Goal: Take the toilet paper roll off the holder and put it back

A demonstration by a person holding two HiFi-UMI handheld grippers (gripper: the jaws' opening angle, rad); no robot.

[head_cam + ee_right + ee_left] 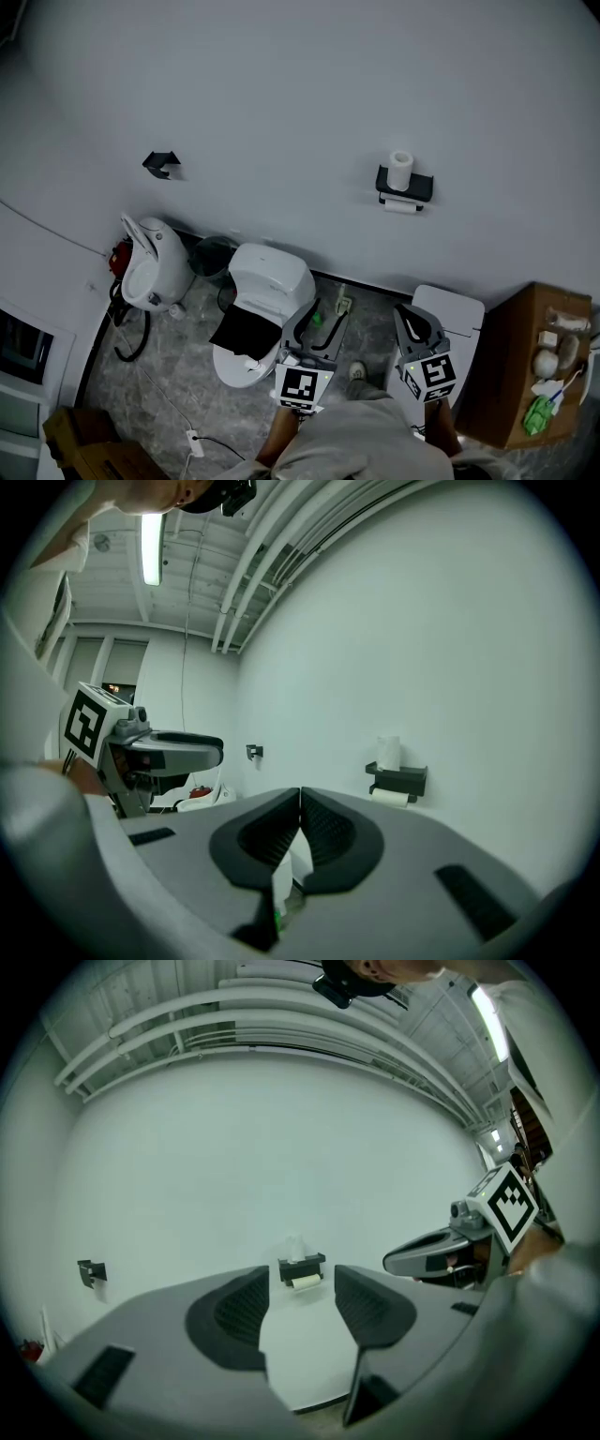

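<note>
Hanging on its holder (405, 185), the roll (403, 206) lies far beyond the left gripper (328, 309).

Toilet paper roll (304, 1282) small, indistinct

Black holder (422, 186), fixed to the white wall (281, 94), flat top level. A white toilet paper roll (401, 169) stands upright on the holder's top, left of its centre. A second white roll (402, 205) hangs horizontally just beneath the holder, touching its underside.
</note>
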